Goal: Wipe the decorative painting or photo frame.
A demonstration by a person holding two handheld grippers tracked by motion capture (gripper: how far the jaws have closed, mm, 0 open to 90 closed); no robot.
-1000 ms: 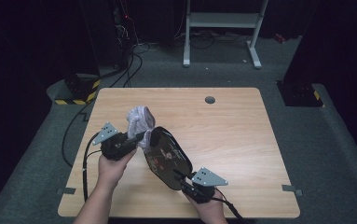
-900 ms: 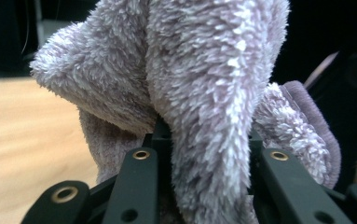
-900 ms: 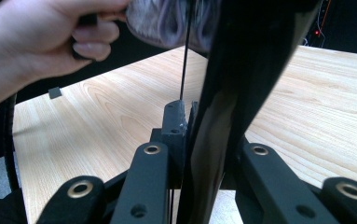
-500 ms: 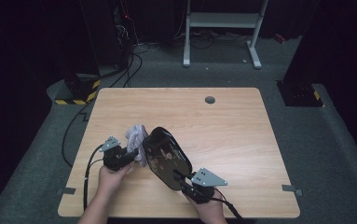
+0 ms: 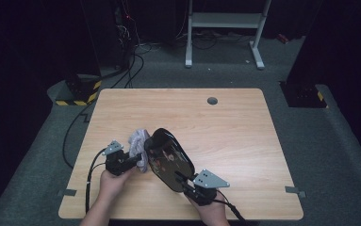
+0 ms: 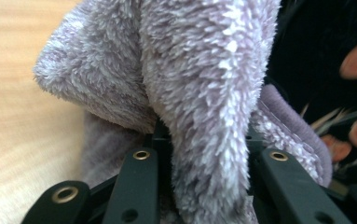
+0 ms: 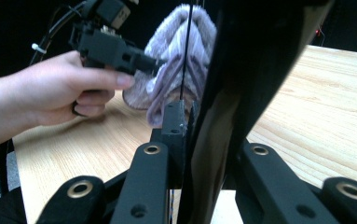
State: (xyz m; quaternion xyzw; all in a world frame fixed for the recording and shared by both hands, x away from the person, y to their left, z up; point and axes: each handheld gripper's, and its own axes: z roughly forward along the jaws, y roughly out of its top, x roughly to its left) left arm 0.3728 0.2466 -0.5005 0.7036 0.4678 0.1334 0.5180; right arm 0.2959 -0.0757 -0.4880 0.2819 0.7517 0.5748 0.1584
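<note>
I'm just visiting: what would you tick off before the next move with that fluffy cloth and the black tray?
1. Left gripper clamped on the fluffy lilac cloth: ok, the pile is pinched between its jaws in the left gripper view.
2. Right gripper holding the black tray by its edge: ok.
3. Tray raised on edge, not flat: ok.
4. Cloth touching the tray's face: cannot tell; they sit side by side in the high view.
5. Cables clear of the tray: ok.
6. Room on the wooden table ahead: ok.
</note>
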